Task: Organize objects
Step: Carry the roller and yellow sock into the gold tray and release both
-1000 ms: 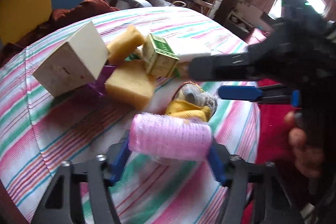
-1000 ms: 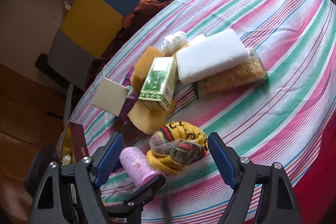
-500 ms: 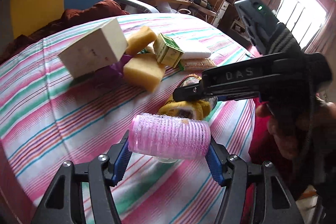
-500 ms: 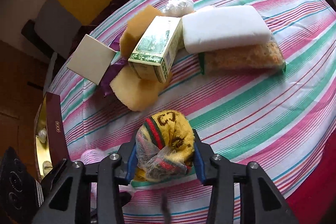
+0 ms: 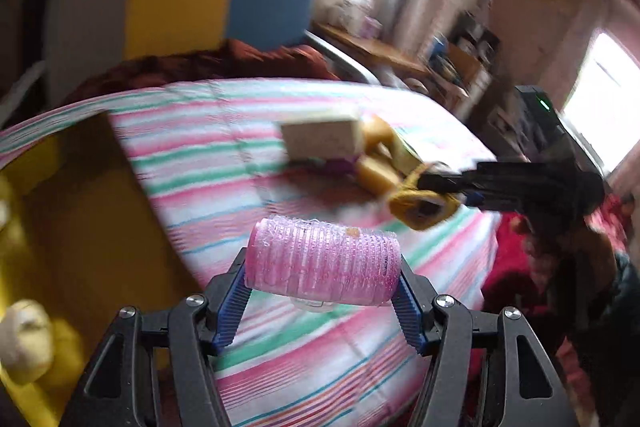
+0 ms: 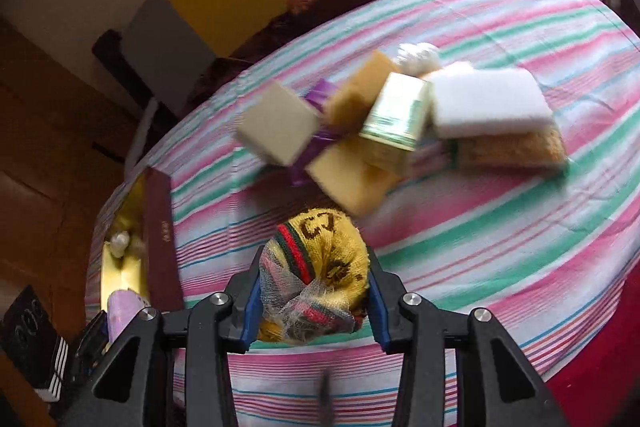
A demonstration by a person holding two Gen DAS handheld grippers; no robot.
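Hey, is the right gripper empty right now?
No, the right gripper is closed on the yellow knitted bundle, which sits squeezed between its two blue-padded fingers above the striped tablecloth.

The surface [image 6: 520, 247] is a round table under a cloth striped pink, green and white. Toward its far side lies a huddle of things touching one another: a cream box [image 6: 278, 123], two yellow sponges [image 6: 352, 179], a scrap of purple wrapping [image 6: 316, 95], a green-and-gold carton [image 6: 398, 115] tilted over the sponges, a white foam block [image 6: 488, 103] resting on a coarse tan pad [image 6: 512, 149], and a crumpled white bundle [image 6: 418, 55]. At the left edge sits an open maroon box with a gold lining [image 6: 160, 239].
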